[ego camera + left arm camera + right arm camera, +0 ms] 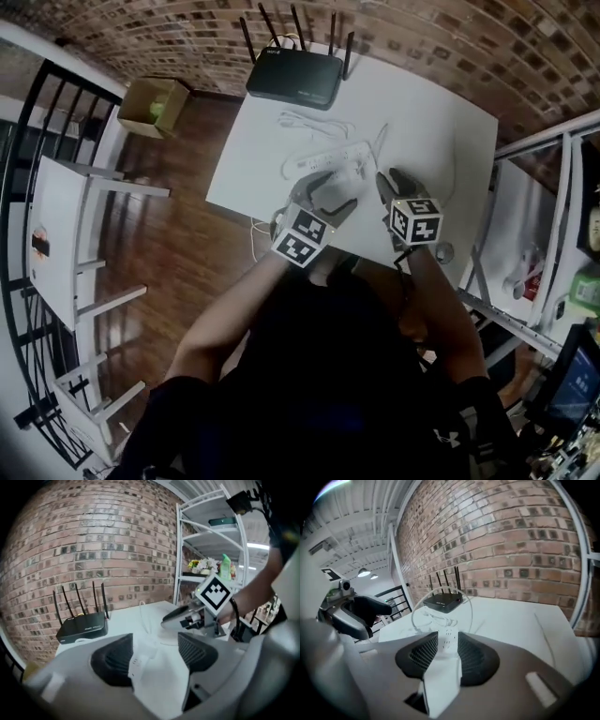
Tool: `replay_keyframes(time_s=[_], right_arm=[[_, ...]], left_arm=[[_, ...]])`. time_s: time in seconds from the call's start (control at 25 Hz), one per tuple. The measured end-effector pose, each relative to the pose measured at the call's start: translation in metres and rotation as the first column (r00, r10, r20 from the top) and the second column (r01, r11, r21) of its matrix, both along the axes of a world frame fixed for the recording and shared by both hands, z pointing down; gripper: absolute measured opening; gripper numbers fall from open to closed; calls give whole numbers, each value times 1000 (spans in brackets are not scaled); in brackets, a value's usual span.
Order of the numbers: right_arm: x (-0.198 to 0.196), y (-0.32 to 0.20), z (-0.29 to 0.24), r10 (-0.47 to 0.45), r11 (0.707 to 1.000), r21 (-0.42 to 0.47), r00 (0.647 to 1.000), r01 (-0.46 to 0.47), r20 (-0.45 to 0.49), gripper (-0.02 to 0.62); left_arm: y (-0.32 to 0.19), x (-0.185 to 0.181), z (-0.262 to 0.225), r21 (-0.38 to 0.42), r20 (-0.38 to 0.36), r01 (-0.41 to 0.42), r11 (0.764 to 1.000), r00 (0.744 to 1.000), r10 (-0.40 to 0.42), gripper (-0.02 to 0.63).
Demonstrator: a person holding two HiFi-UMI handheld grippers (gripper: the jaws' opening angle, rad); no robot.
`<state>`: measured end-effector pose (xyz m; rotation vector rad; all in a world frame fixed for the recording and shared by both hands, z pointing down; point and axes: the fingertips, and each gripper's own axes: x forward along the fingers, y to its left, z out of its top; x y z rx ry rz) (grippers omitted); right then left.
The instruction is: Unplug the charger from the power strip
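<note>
A white power strip [326, 156] lies on the white table [441, 131], with thin white cables [314, 122] looped around it. The charger on it is too small and pale to pick out. My left gripper [323, 183] hovers open at the strip's near side; in the left gripper view [152, 653] its jaws stand wide, with the strip's end [136, 662] low between them. My right gripper [389, 180] is open just right of the strip. In the right gripper view [446, 657] the strip [447, 641] shows ahead in the gap, not pressed by the pads.
A black router [293, 75] with several antennas stands at the table's far edge. A cardboard box [153, 105] sits on the wooden floor at the left, near a white stool [66, 244]. A white metal shelf rack [534, 234] stands at the right.
</note>
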<state>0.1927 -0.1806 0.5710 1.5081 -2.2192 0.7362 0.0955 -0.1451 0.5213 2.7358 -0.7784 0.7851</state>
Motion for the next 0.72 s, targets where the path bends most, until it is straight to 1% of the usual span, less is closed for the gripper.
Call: replay_keyframes(time_s=[0.08,0.16,0.24,0.36,0.48,0.6,0.64,0.68,0.72], right_arm=[[-3,-16,15,-59,998,-12,998,59,-30,134],[-12,-27,25,-110,994,-17,992,110,-53,117],[-21,-36,33,-157,987,-26,985,156,-71,105],[-29,-50,44,-209,978,-32,971,207,-112,104],[-36,-59,46,-270,963,-22,953,270,-140,104],[-48,-58,59,-337,941,-79,931,329,-138,94],[-48,-56,63,-341,939,-95,929,329,-148,86],[-47,-55,66,-333,942,-100,930,320,-159,71],[-46,-53,67,-319,947,-100,933,306,-164,71]], left_arm=[[-6,9,17,-11,53,2,1000,999,-2,302],[-8,12,32,-28,92,-2,1000,996,5,302],[-10,13,46,-45,116,-10,999,993,15,302],[-16,15,62,-68,136,-28,997,990,37,302],[-19,23,70,-66,144,-101,993,983,110,326],[-24,32,76,-41,165,-196,980,966,200,353],[-25,36,78,-30,176,-231,973,957,233,354],[-26,40,79,-21,185,-265,964,947,264,354],[-26,43,80,-17,190,-296,955,937,294,353]])
